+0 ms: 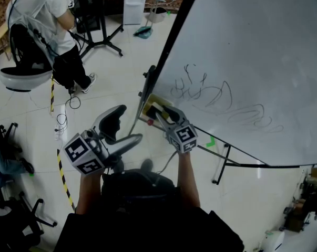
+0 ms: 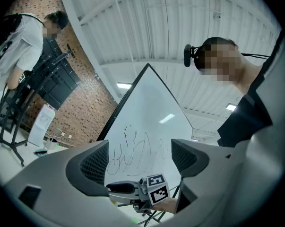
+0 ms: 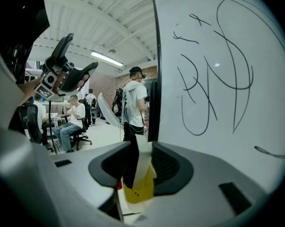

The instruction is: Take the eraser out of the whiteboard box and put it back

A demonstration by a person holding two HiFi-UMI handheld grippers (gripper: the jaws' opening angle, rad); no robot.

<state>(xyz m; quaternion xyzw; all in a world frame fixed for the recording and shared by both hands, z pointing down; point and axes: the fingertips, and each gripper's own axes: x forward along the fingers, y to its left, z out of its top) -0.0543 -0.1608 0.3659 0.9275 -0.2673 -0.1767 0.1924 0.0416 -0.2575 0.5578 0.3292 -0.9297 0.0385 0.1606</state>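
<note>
Right gripper view, lower centre: the right tool (image 3: 140, 151) is clamped on the eraser (image 3: 142, 161), a thin slab with one dark face and one pale face, directly over the yellow whiteboard box (image 3: 138, 189) at the whiteboard (image 3: 218, 79) edge. It looks light, stiff-backed and slightly squashy, so it is best pinched across its flat faces. The left tool (image 2: 140, 157) stands apart, empty.

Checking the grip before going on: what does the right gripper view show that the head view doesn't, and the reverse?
Right gripper view only: the right gripper's jaws pressing both sides of the eraser. Head view only: that gripper's marker cube and striped floor tape. Both: the scribbled whiteboard and the open left gripper.
</note>
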